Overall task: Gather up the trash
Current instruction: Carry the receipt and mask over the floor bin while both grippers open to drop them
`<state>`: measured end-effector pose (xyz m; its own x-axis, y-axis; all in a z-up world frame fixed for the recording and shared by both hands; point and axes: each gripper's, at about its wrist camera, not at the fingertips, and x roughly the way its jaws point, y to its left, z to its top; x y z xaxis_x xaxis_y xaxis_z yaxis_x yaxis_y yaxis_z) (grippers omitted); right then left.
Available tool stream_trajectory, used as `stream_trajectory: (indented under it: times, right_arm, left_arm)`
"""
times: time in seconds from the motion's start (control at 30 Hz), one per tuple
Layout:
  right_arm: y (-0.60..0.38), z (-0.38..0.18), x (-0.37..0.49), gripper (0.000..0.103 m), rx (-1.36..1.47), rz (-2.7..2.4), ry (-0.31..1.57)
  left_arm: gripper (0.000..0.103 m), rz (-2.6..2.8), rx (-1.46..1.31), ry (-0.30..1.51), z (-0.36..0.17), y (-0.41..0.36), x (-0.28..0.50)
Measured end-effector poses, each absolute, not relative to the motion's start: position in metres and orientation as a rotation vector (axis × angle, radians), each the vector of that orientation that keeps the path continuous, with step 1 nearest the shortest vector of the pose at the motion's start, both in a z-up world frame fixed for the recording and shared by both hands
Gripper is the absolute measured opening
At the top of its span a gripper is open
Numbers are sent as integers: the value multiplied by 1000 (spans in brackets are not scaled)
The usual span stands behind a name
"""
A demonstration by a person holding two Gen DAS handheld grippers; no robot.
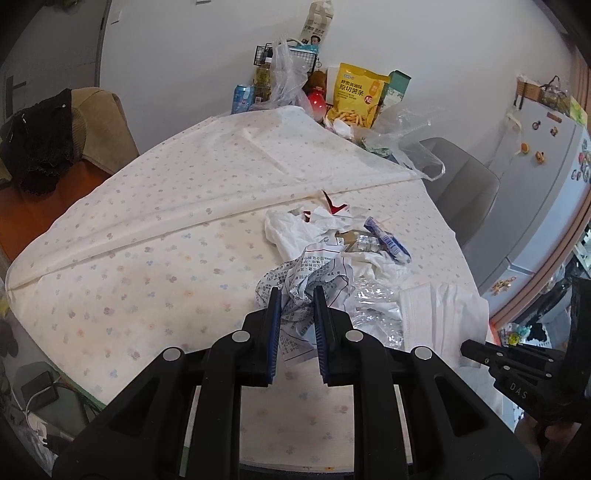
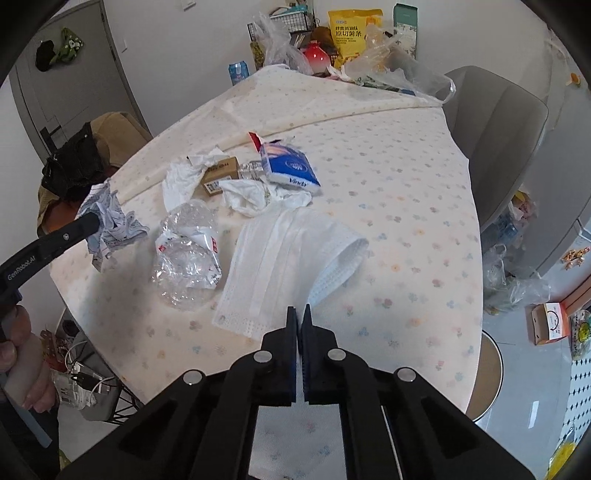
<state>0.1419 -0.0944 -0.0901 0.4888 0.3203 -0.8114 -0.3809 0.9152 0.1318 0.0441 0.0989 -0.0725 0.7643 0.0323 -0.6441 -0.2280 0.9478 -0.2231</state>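
Note:
Trash lies on the flowered tablecloth [image 2: 388, 184]. My left gripper [image 1: 295, 291] is shut on a crumpled printed paper [image 1: 317, 269], lifted off the cloth; the right wrist view shows that paper [image 2: 110, 221] at the left. My right gripper [image 2: 299, 308] is shut, its tips pinching the near edge of a white face mask [image 2: 288, 251] that lies flat. Beyond the mask are a crushed clear bottle [image 2: 188, 254], crumpled white tissue [image 2: 255, 195], a small cardboard box [image 2: 218, 173] and a blue tissue pack [image 2: 288, 166].
At the table's far end stand a yellow snack bag [image 2: 351, 33], a blue can [image 2: 238, 72], a red jar [image 2: 316, 57] and plastic bags [image 2: 406, 70]. A grey chair [image 2: 498, 118] stands at the right, a chair with clothes [image 2: 81, 166] at the left, a stool [image 2: 487, 369] below.

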Motion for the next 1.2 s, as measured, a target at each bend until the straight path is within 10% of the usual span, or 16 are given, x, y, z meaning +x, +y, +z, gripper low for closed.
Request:
stream_trajectory:
  times: [1.2]
  right_arm:
    - [-319, -62, 151, 3, 215, -10, 836]
  left_arm:
    - [17, -267, -148, 719, -48, -88, 145]
